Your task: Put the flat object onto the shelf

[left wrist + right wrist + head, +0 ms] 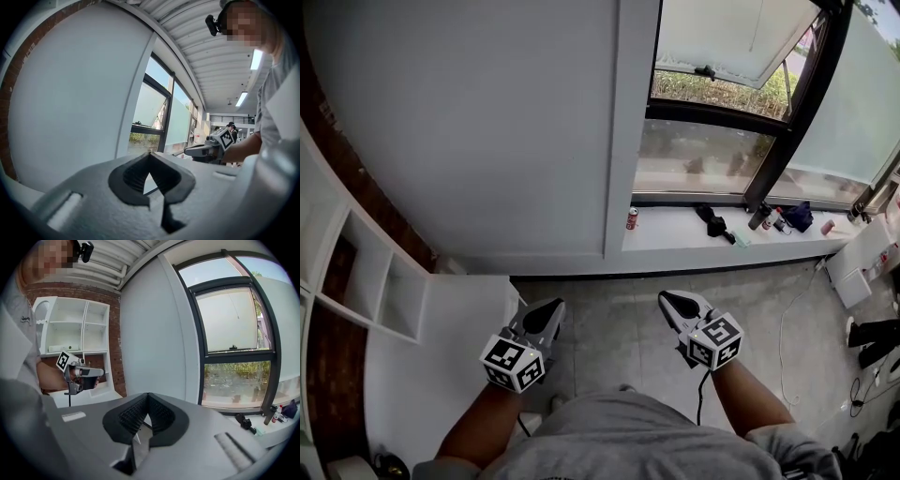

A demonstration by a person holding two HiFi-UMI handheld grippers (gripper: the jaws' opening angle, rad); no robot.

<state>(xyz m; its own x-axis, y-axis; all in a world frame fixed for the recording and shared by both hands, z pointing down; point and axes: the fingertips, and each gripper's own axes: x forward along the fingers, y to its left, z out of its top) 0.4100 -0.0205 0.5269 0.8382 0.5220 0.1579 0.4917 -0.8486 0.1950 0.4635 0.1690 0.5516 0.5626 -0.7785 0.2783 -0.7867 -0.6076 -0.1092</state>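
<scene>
White cubby shelf point(370, 272), right hand-held gripper point(148, 395), ribbed black pads point(131, 414).

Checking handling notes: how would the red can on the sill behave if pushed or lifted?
The can seems to stand upright and narrow, so a high push would probably tip it; once down it could roll. Its round side may be slippery to grasp.

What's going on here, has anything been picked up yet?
Nothing yet. A person holds the left gripper and the right gripper out over the floor, facing a white wall. Both have their jaws together on nothing. The white shelf stands on the left, and no flat object is in view.
</scene>
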